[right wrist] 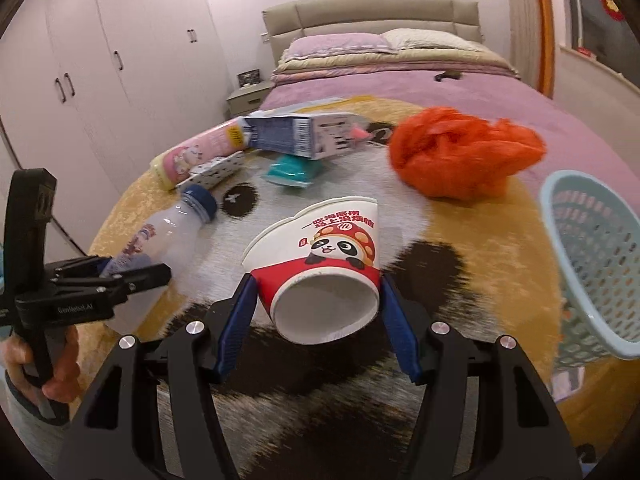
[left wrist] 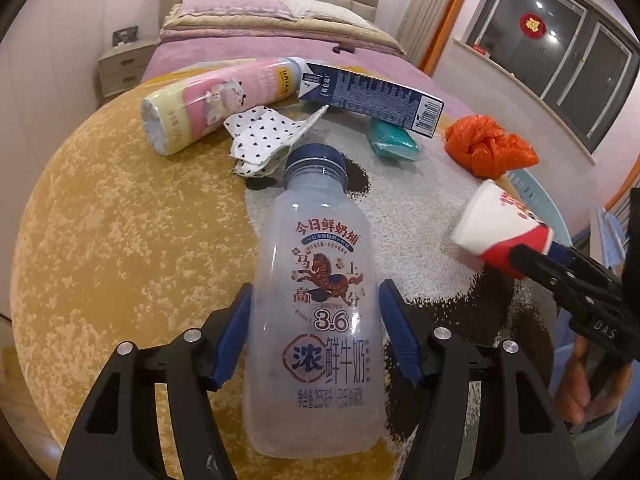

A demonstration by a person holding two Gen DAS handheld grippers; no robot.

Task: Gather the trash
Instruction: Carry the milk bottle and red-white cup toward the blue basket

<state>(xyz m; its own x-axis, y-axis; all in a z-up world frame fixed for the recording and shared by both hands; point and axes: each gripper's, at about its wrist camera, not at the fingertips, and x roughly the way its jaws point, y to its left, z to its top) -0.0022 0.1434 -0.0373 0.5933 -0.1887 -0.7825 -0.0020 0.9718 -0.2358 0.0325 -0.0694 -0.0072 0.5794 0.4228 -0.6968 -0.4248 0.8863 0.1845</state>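
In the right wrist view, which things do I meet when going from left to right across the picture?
Clear milk bottle → teal packet → paper cup → orange plastic bag → light blue basket.

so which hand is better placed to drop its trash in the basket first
Right. The right gripper holds the paper cup, and the blue basket sits just to its right. The left gripper holds the milk bottle farther away.
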